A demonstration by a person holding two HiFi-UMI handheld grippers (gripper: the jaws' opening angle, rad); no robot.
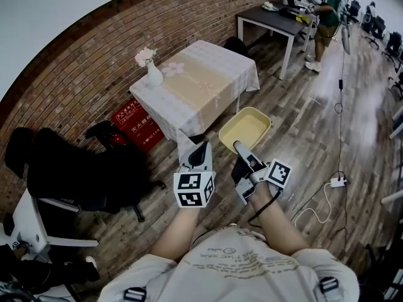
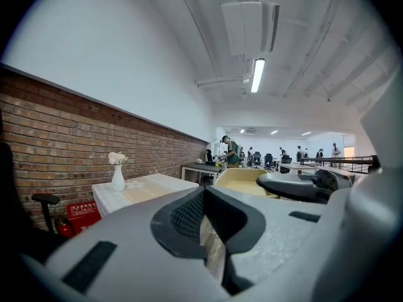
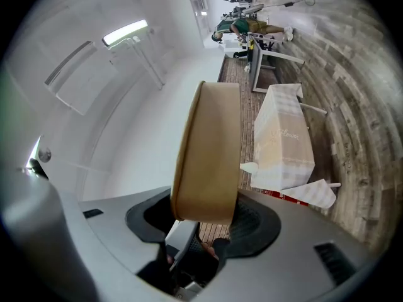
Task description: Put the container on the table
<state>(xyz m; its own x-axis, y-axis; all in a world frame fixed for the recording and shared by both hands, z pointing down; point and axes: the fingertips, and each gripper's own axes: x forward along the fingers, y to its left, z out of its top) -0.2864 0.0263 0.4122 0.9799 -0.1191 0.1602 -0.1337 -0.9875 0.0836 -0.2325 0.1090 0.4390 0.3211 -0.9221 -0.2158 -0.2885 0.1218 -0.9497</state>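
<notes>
Yellow tub (image 1: 244, 129) pinched in right claw (image 1: 241, 148); left claw (image 1: 200, 151) ajar, empty. We judge carrying underway; next, reach the far counter (image 1: 208, 80) and lower it.

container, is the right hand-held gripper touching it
Touching. The right gripper view shows the right hand-held gripper clamped on the container at its near rim.

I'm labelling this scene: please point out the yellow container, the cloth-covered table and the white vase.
yellow container (image 1: 247, 128): head view, its inner floor.
cloth-covered table (image 1: 208, 80): head view, bare cloth top.
white vase (image 1: 154, 75): head view, its body.
</notes>
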